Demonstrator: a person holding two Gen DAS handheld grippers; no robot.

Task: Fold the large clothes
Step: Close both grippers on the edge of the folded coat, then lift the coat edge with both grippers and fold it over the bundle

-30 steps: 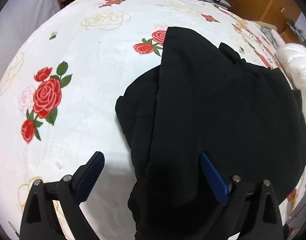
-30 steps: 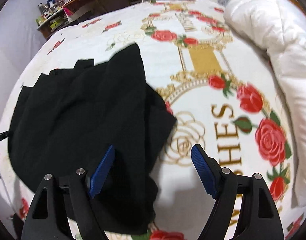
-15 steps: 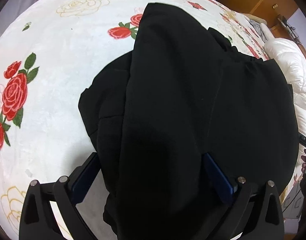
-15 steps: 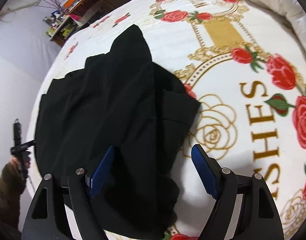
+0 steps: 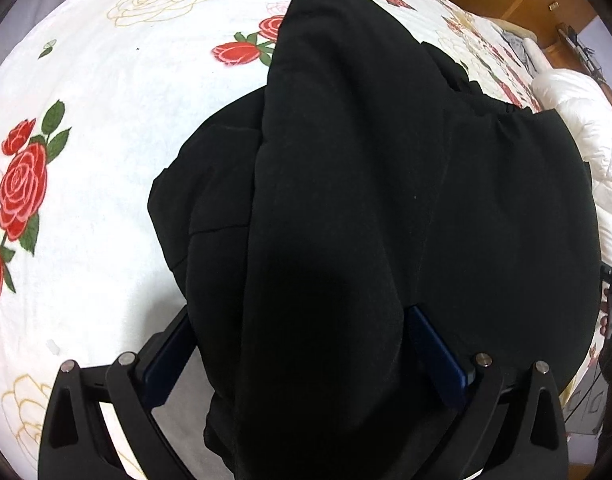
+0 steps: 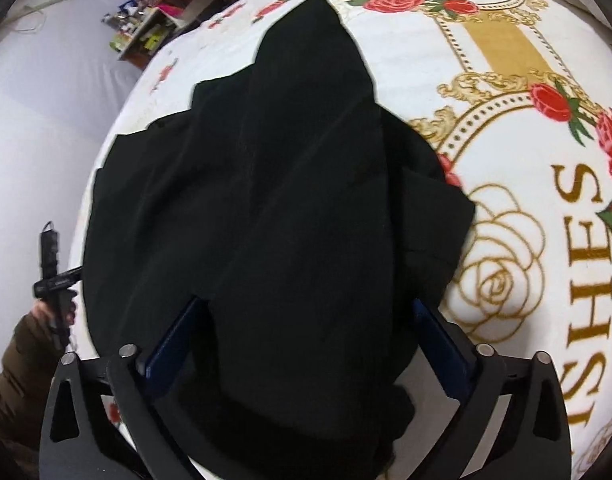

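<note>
Jaws of the left gripper (image 5: 302, 344) and right gripper (image 6: 306, 340), just opened wider, were found spread astride the black garment (image 5: 385, 200) heaped on the rose-printed bedspread (image 5: 106, 80); soft, limp cloth was judged best pinched at its near edge.

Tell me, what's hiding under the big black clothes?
The black garment lies on a white blanket with red roses and gold lettering. The blanket shows all around it; whatever lies directly beneath is covered.
</note>
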